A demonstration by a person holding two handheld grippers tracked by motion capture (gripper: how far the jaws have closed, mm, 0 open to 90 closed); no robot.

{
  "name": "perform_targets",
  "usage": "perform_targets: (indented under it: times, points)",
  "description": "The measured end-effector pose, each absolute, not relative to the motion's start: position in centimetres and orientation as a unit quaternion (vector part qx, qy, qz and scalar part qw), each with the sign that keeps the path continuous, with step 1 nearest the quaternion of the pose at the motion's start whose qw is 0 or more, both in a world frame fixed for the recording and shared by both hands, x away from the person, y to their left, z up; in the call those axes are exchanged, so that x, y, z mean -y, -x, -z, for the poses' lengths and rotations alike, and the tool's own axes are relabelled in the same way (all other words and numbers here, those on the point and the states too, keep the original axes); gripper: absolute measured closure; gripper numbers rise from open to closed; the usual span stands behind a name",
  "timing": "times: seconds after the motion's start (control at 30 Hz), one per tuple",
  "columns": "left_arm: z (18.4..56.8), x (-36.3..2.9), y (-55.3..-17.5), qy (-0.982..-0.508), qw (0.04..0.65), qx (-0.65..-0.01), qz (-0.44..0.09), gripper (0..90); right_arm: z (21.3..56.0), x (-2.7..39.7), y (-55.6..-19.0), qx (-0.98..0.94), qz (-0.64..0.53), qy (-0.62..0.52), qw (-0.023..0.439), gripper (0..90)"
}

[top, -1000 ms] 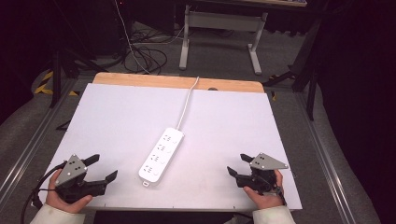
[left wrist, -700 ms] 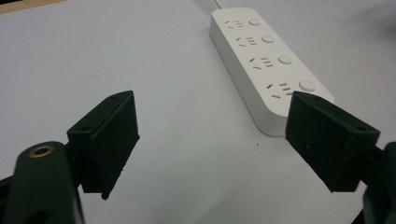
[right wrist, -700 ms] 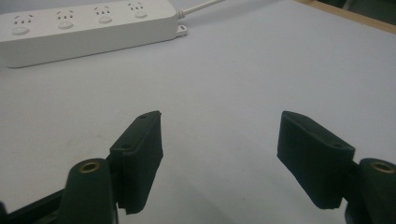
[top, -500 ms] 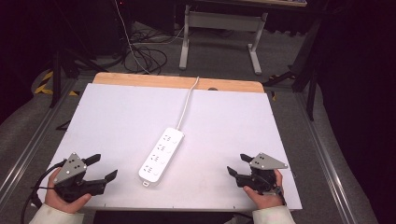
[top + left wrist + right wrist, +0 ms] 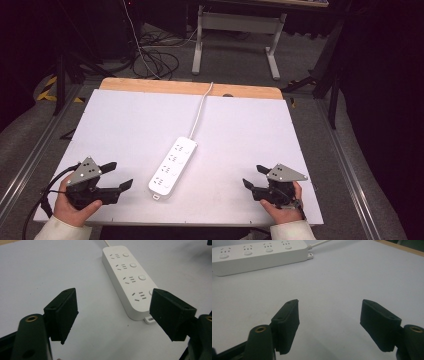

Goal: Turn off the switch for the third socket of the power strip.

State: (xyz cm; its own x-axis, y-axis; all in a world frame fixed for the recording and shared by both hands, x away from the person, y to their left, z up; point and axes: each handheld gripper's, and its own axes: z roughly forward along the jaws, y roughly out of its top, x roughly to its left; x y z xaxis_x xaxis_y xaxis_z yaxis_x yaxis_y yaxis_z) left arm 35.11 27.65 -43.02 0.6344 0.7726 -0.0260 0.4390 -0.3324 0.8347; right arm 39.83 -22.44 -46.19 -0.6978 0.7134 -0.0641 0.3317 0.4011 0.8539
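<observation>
Dark floor and loose cables ring the bench [image 5: 125,125], whose white top carries a power strip [image 5: 173,165] near the middle of the near edge, its cord [image 5: 201,111] running to the far edge. Left gripper [image 5: 114,176] and right gripper [image 5: 254,177] sit at the near corners, jaws wide apart, holding nothing. Looks like nothing's begun; a reach inward seems next. Left gripper view shows the strip's round buttons [image 5: 133,265] clearly

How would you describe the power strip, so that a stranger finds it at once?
Look at the white table. Near its middle lies the power strip, slanted, between the left gripper and the right gripper. It is the one white bar, with four sockets and a cord.
</observation>
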Motion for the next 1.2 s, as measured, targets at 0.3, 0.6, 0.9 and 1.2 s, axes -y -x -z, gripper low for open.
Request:
perform_targets:
  times: [0.3,0.6,0.9,1.2]
  points:
    - [42.2,-25.9,-36.1,-0.801,0.435,-0.365,-0.189,24.1,46.2,22.4,-39.8,-0.809,-0.442,-0.322,0.216,31.9]
    - [41.6,-24.1,-37.3,-0.806,0.439,-0.356,-0.174,24.9,46.2,22.4,-39.8,-0.809,-0.445,-0.32,0.213,31.9]
    - [41.4,-22.0,-38.3,-0.812,0.442,-0.344,-0.163,26.6,46.2,22.5,-39.8,-0.809,-0.446,-0.318,0.212,31.9]
    - [41.4,-20.8,-39.0,-0.814,0.442,-0.343,-0.153,27.5,46.2,22.5,-39.8,-0.809,-0.447,-0.318,0.212,31.8]
